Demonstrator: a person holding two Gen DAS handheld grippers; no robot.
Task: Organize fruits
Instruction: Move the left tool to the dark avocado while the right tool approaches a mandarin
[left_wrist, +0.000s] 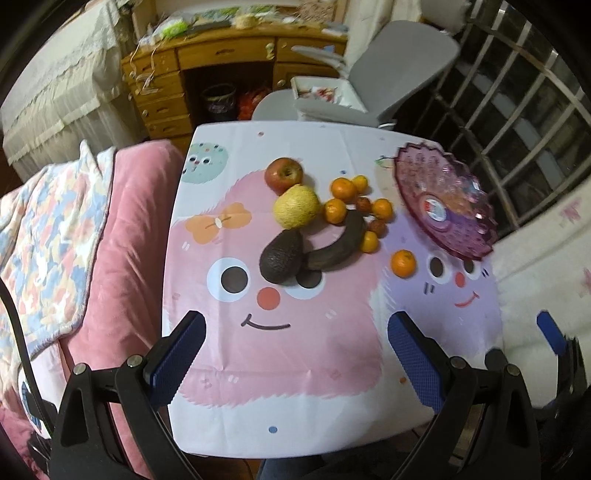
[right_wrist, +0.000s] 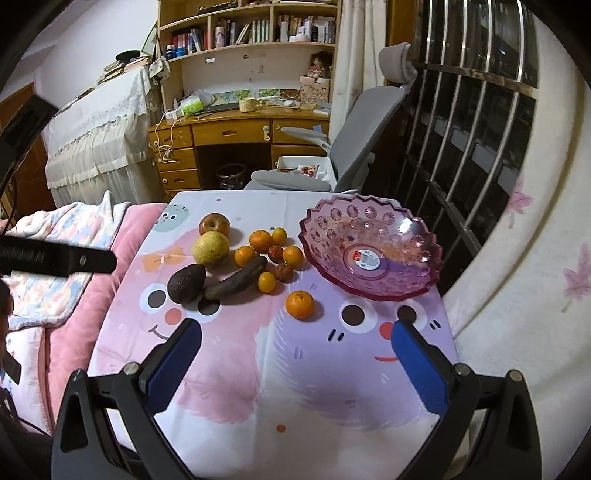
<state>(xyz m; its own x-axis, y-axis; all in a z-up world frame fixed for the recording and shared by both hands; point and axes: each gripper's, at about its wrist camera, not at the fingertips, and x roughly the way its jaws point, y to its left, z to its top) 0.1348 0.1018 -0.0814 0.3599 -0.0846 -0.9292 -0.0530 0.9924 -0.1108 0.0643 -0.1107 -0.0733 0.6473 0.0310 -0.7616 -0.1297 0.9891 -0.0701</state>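
Both spread wide, holding nothing: left gripper (left_wrist: 295, 354), right gripper (right_wrist: 297, 363), above cartoon tablecloth (right_wrist: 295, 387). Pink bowl (right_wrist: 373, 254) empty at right; apple (right_wrist: 214, 224), pear (right_wrist: 211, 248), avocado (right_wrist: 185, 282), oranges (right_wrist: 299, 304) clustered left. Desk (right_wrist: 236, 129) behind.

Left gripper (left_wrist: 295, 354): jaws spread wide, blue-padded fingers (left_wrist: 177, 354) angled outward on black linkage arms, nothing between the pads, pointed forward and slightly downward. Right gripper (right_wrist: 295, 365): same posture, jaws fully apart, blue pads (right_wrist: 419, 363) facing each other across a broad gap, nothing gripped. Both held side by side at about the same height, the left one's black body showing as a dark bar at the left edge of the right wrist view, the right one's blue finger (left_wrist: 552, 332) and black frame showing, blurred, at the right edge of the left wrist view. No hands or sleeves clearly visible.
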